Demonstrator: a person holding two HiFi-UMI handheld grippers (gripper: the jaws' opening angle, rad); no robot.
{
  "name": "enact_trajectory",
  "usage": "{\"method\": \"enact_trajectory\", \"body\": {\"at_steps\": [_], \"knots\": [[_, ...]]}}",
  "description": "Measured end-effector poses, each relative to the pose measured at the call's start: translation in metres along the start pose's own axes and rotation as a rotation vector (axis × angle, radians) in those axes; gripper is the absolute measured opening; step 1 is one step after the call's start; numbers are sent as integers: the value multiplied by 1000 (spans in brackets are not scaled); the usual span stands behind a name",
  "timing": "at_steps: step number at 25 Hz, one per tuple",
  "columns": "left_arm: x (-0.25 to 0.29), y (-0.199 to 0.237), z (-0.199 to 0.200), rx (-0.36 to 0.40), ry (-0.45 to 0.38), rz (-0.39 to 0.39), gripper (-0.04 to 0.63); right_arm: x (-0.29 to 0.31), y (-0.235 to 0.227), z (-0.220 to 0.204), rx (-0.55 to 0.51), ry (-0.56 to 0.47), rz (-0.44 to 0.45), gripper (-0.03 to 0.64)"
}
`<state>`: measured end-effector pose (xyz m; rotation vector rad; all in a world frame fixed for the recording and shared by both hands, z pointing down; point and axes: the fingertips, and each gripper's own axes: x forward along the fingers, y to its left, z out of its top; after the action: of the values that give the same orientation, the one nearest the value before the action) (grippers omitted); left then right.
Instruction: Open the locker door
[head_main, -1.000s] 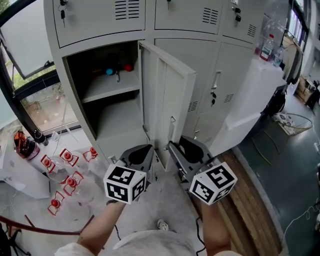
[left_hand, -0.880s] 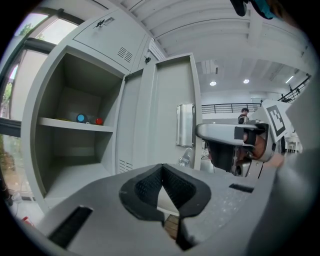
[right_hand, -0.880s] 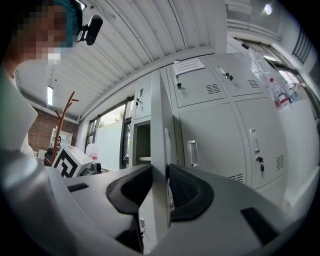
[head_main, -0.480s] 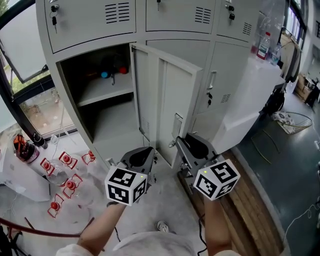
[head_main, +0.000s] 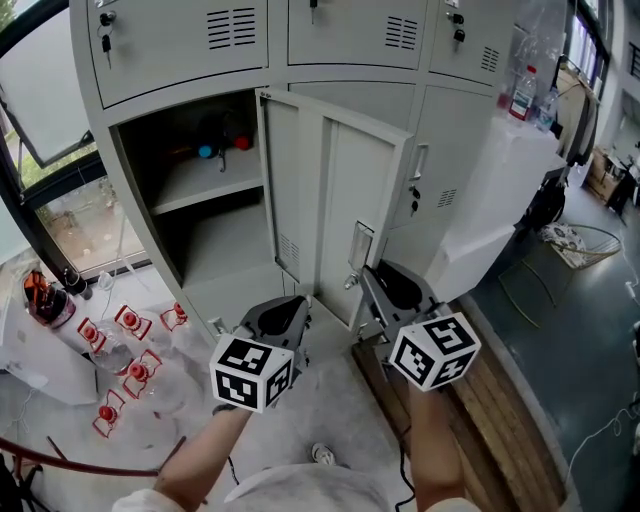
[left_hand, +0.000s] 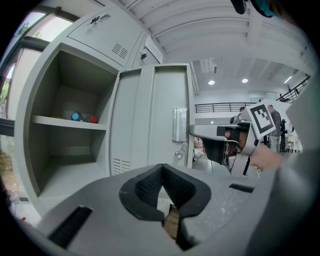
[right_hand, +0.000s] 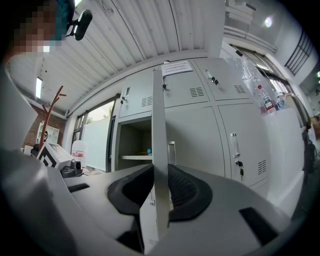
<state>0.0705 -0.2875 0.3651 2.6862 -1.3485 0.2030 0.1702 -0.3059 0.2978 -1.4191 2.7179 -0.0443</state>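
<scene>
The grey locker door stands swung out from its open compartment, hinged at its left edge. My right gripper is shut on the door's free edge, just below the latch plate. In the right gripper view the door edge runs straight up between the pads, which press on it from both sides. My left gripper hangs low in front of the door, shut and holding nothing; its closed pads show in the left gripper view, where the right gripper reaches the door from the right.
A blue ball and a red ball lie on the shelf inside. Neighbouring lockers stay closed. Red-topped items lie on the floor at left. A white-covered block and wooden boards are at right.
The door has swung further out, to the right. My right gripper has moved right with the door edge between its jaws. The left gripper has barely moved.
</scene>
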Motion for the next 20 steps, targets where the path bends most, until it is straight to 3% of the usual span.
{"method": "enact_trajectory", "body": {"at_steps": [20], "knots": [[-16,1,0,-6,-9,-19,6,-6,-10,-3,-22,6,-131,87]]}}
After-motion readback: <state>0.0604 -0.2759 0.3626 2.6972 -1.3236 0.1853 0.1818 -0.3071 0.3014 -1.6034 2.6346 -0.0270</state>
